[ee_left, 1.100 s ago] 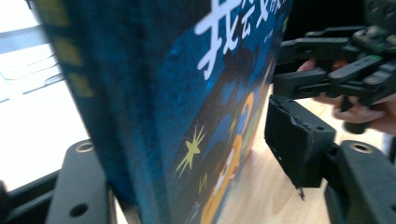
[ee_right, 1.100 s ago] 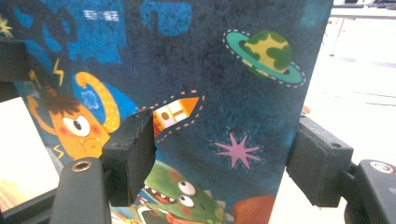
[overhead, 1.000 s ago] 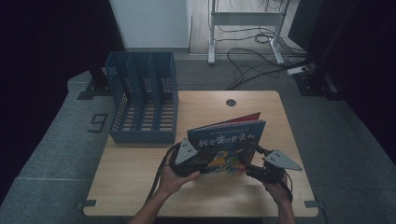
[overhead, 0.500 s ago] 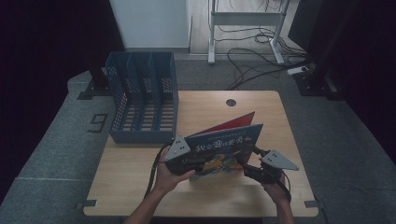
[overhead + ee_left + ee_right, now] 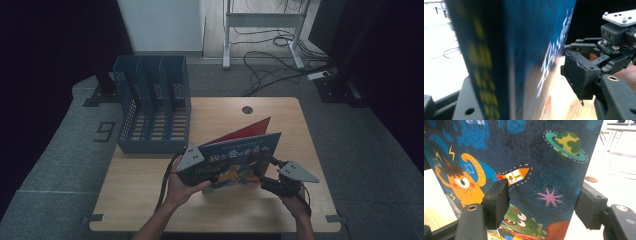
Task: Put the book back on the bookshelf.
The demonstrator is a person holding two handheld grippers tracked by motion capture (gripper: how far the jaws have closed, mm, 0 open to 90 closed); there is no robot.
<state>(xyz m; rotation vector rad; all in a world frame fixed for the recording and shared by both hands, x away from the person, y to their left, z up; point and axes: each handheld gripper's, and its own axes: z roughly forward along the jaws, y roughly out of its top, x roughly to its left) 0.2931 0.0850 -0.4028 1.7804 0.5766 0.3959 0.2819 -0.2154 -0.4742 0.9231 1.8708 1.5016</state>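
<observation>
A blue picture book with cartoon monsters stands tilted up on the wooden table, and a red cover shows behind it. My left gripper is shut on its spine end, and the spine sits between the jaws. My right gripper is shut on the book's other end, with one pad on the front cover and the other pad at its far edge. Both grippers' jaws have just been closing on the book. The right gripper also shows in the left gripper view.
A blue slotted file rack stands at the table's back left, about a hand's width from the book. A round cable hole sits near the back edge. Cables and desk legs lie on the floor beyond.
My left gripper has shifted slightly left at the book's spine end. The right gripper has kept still. The book stays tilted up between them.
</observation>
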